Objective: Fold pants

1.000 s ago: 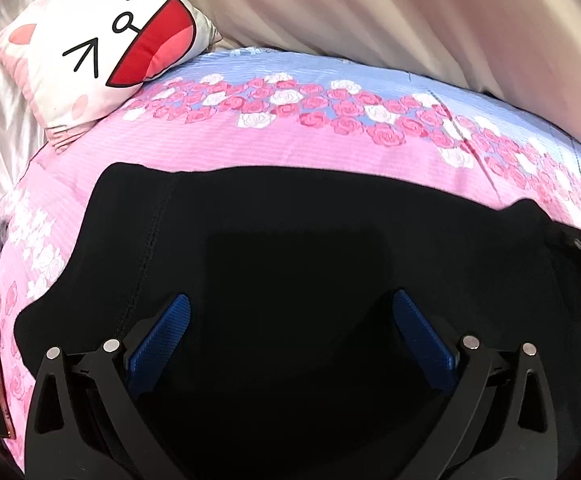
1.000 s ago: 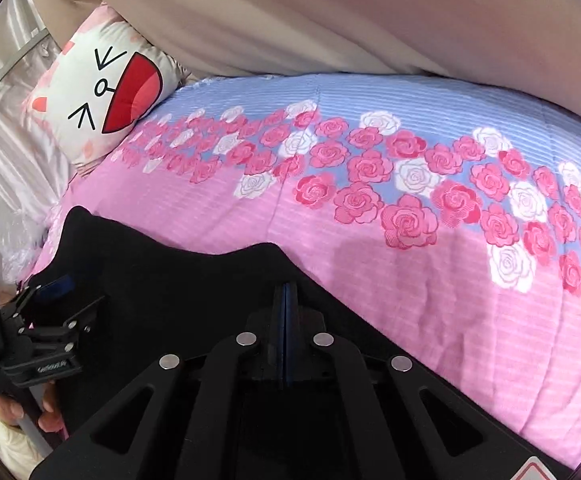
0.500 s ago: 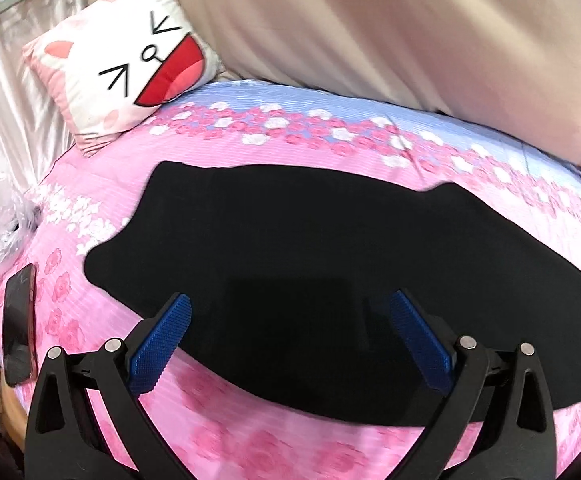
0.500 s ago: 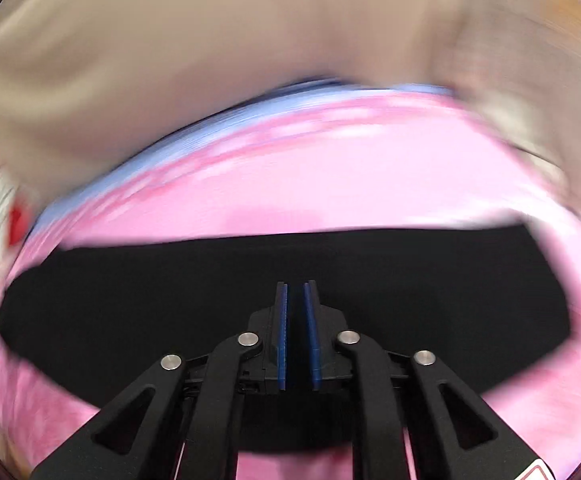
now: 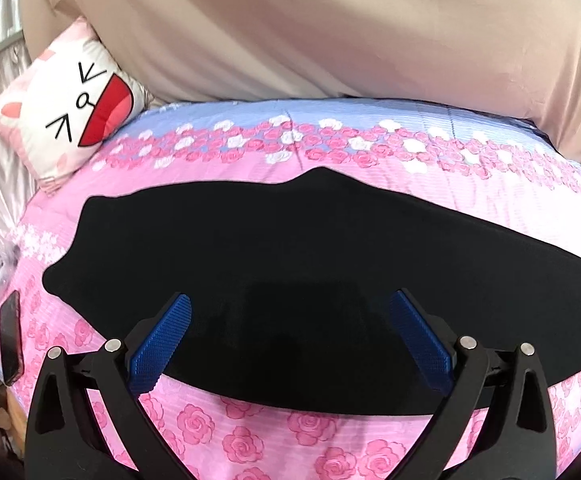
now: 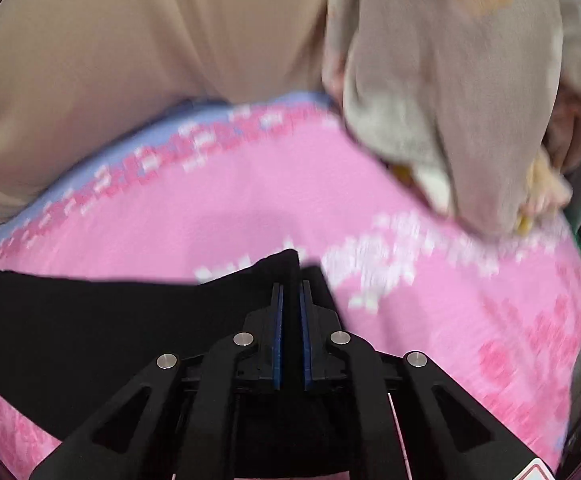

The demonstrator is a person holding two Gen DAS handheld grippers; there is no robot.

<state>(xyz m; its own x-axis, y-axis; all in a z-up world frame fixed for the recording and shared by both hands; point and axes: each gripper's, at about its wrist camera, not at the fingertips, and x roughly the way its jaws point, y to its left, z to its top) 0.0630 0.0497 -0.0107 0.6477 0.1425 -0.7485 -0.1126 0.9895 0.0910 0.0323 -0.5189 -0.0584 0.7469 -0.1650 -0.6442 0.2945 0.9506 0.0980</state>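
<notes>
Your left gripper point(image 5: 290, 316) hovered above the black pants point(image 5: 298, 264) with jaws spread wide, grasping nothing. Your right gripper point(image 6: 289, 304) pinched the pants' corner near the bed's point(image 5: 250, 440) right edge.

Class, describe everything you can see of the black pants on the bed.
The black pants are a plain dark fabric with no visible detail, spread flat in a long band across the pink rose-print bedspread. One end has an uneven outline near the cat-face pillow without touching it. The left gripper hovers open over the near edge. The right gripper is nearly shut, pinching a raised corner.
</notes>
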